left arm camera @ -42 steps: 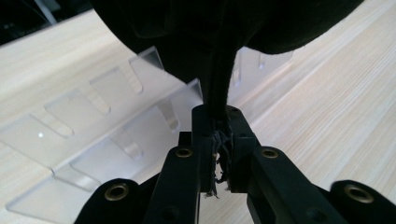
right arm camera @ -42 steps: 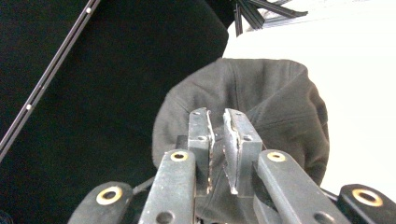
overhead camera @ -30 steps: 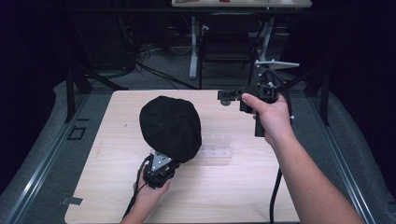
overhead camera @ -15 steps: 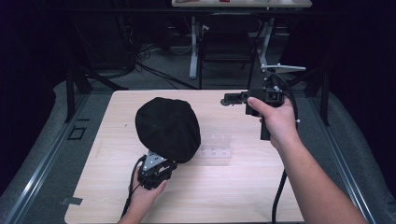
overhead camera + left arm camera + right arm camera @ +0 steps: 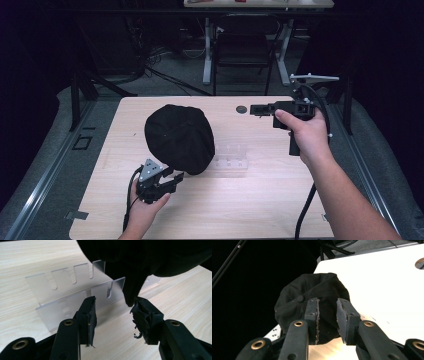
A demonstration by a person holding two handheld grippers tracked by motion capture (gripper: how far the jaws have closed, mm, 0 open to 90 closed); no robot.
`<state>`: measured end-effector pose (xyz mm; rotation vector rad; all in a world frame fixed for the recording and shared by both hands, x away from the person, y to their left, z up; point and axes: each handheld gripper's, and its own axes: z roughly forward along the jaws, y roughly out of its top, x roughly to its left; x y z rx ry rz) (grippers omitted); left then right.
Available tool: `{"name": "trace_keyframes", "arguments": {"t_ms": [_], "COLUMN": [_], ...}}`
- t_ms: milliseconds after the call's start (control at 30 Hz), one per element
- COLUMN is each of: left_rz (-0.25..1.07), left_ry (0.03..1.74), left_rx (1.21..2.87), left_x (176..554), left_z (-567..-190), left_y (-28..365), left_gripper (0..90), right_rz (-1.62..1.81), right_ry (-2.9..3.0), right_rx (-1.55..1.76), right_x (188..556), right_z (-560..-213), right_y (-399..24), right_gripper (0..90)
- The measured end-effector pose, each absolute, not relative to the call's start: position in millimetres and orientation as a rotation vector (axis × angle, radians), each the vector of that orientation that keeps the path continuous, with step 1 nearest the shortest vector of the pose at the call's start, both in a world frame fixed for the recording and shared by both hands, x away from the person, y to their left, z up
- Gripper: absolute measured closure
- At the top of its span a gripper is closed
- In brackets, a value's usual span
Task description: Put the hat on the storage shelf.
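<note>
cap (image 5: 179, 138): brim tip just above left gripper (image 5: 167, 183) (jaws just opened, released) | right gripper (image 5: 256, 109): apart, parted, empty

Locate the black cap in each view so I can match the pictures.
High view: cap sits left of centre on the table.
Left gripper view: cap hangs across the top, above the jaws.
Right gripper view: cap sits centre-left, behind the jaws.
Shared landmark: the clear slotted rack beside and partly under the cap.

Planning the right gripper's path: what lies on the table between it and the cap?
Bare wood in the high view between the right gripper and the cap; the clear rack sits nearer the person.
</note>
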<state>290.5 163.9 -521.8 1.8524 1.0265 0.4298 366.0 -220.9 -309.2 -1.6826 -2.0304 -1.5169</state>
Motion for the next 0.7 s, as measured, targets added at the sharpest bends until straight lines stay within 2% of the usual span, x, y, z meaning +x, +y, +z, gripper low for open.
{"name": "trace_keyframes", "arguments": {"t_ms": [367,700], "left_rz": [0.409,0.428], "left_ry": [1.073,1.108], "left_rx": [1.862,1.829], "left_x": [280.8,272.0], "left_z": [-518.0,-526.1], "left_y": [188.3,203.9], "left_gripper": [48.6,48.5], "right_rz": [-1.497,-1.425], "right_ry": [-2.165,-2.269], "right_rx": [-1.748,-1.848], "right_x": [353.5,339.8], "right_z": [-311.7,-333.1], "right_y": [-232.0,-238.6], "right_gripper": [63.8,57.4]}}
